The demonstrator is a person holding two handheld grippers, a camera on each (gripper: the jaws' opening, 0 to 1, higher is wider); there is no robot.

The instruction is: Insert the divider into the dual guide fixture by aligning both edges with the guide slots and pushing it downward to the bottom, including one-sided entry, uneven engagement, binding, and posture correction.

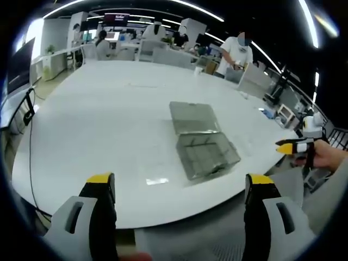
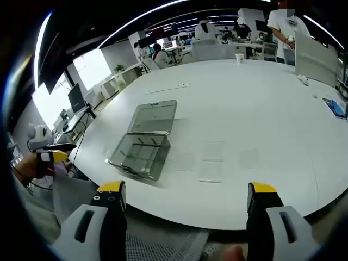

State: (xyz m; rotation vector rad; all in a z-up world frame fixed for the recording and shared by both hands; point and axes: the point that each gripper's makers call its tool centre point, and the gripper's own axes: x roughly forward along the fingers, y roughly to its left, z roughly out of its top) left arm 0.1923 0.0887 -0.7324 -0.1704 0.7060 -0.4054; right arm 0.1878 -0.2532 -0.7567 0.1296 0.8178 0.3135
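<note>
Hovering off the near edge of the table, both tongs stand wide and empty: the left tongs rise from the bottom of the left gripper view, the right tongs from the bottom of the right gripper view. Each also shows small in the other view, the right one at mid right of the left gripper view, the left one at mid left of the right gripper view.

The fixture is a clear lidded box lying open just right of centre in the left gripper view, its lid folded back flat toward the top of the frame. In the right gripper view it sits left of centre. Several clear flat sheets lie on the table to its right in that view, apart from it; one of these is probably the divider, though which cannot be told. Another clear piece lies below and left of the box in the left gripper view.

The main risk is the pick-up. A thin, clear sheet flat on a white table gives the tongs little edge to catch, so it may slide or slip. Once held, entering one edge alone would likely skew it and bind it partway. The light box may also shift if pushed unsupported.
</note>
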